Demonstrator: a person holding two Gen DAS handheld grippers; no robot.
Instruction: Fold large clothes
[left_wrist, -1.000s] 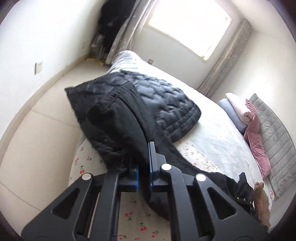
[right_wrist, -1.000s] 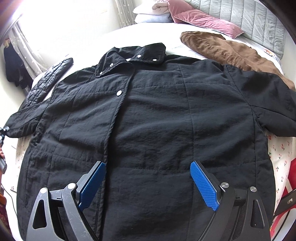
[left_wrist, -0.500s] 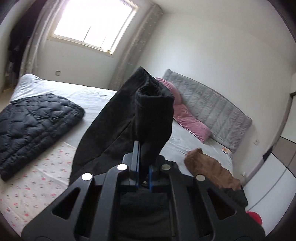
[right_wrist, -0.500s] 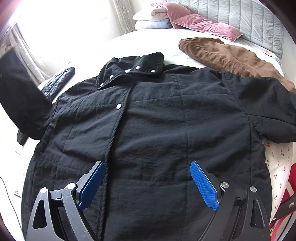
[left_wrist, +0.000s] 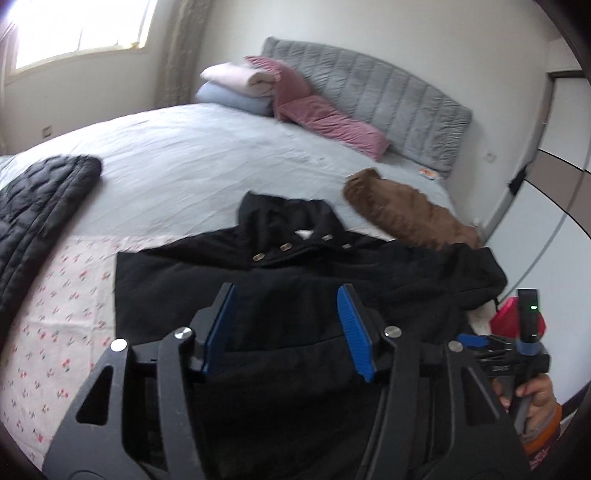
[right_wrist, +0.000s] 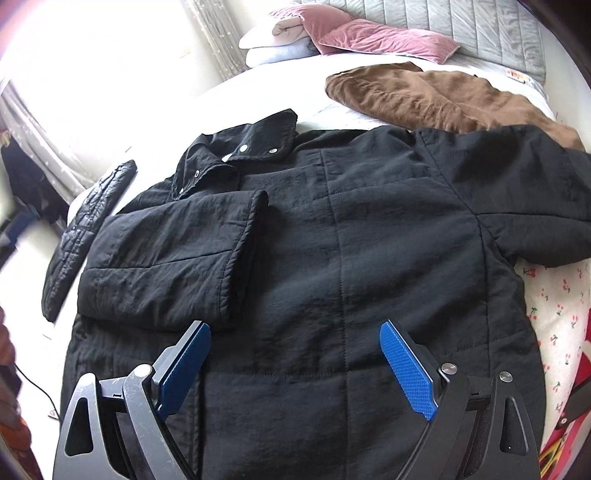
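1. Your left gripper (left_wrist: 286, 325) is opening with nothing between its fingers: the sleeve (right_wrist: 173, 254) it carried now lies folded across the black jacket (right_wrist: 351, 258) on the bed (left_wrist: 207, 155).
2. Your right gripper (right_wrist: 295, 369) hovers wide and empty; the right sleeve (right_wrist: 524, 184) is next.

A black jacket (right_wrist: 332, 258) covers the near end of the bed (left_wrist: 192, 158). Beyond its collar the sheet lies bare up to the pillows (left_wrist: 280, 96). A brown garment (right_wrist: 443, 99) crowds its right shoulder; a quilted coat (left_wrist: 40, 206) lies near its left.
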